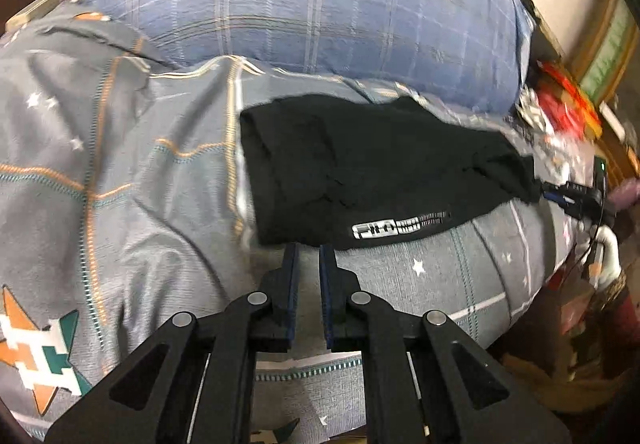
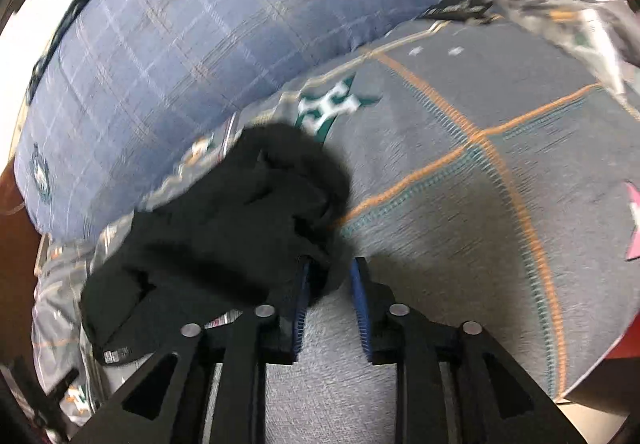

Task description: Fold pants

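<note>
Lying folded on the quilt (image 1: 120,164), black pants (image 1: 360,164) touch both grippers' slightly parted jaws.

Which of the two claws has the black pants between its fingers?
The right claw: black pants cloth sits between its open fingers. The left claw only reaches the pants' edge, its narrow gap empty.
</note>
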Tool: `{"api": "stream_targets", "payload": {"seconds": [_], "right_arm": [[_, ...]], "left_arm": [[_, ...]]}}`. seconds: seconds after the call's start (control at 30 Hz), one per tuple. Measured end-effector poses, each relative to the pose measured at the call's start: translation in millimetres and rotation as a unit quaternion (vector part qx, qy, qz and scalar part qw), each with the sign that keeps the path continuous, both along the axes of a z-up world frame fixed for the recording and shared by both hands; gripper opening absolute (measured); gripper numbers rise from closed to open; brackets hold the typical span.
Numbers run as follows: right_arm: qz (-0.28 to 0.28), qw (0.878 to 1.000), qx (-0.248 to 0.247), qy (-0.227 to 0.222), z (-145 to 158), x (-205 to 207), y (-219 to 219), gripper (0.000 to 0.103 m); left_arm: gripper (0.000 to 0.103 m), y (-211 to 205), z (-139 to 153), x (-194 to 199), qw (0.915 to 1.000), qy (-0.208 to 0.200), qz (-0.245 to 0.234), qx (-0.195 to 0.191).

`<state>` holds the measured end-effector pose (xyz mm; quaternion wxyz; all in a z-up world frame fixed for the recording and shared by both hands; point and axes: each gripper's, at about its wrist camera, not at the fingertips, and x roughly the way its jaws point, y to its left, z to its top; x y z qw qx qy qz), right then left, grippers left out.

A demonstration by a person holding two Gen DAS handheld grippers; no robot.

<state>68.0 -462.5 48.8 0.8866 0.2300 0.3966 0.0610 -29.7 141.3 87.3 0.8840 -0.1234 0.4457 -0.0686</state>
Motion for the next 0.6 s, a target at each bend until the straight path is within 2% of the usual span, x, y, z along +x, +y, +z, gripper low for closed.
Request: {"api": "stream_targets", "payload": {"seconds": [0.07,0.17,0.23,0.3,0.4,0.47,0.6], "right_arm": [[-0.006,1.0,-0.001,-0.014,9.9,2.3,-2.6,0.042],[0.002,0.999,-0.015,-0.028,22.5,15.1,5.9,0.043],[0.007,0.999,-0.044,-0.025,23.7,30.5,17.3,0.044],[0.003,0.997,-0.076,-0.013,18.5,45.3,26.9,0.044],[0.002,0.998,-0.064,-0.007,12.4,52.7,33.7,0.044],[0.006,0.998,-0.063,-0.009,11.9,50.3,38.4,0.046],[0.005,0.995,-0.097,-0.014,9.2,48.2,48.3,0.048]], "left_arm": [[0.008,12.9,-3.3,4.5,1.0,-0.002,0.004,0.006],[0.012,5.7,-4.2,10.4,0.9998,-0.004,0.016,0.008],[0.031,-1.3,-6.1,22.2,0.9999,-0.001,0.014,0.001],[0.042,-7.5,-9.1,36.3,0.9999,0.003,0.017,0.003],[0.042,-16.9,-15.1,59.7,0.9998,0.015,0.01,0.002],[0.043,-28.2,-20.2,77.2,0.9994,0.019,0.007,0.029],[0.045,-42.7,-42.2,107.0,0.9963,0.051,0.002,0.069]]}}
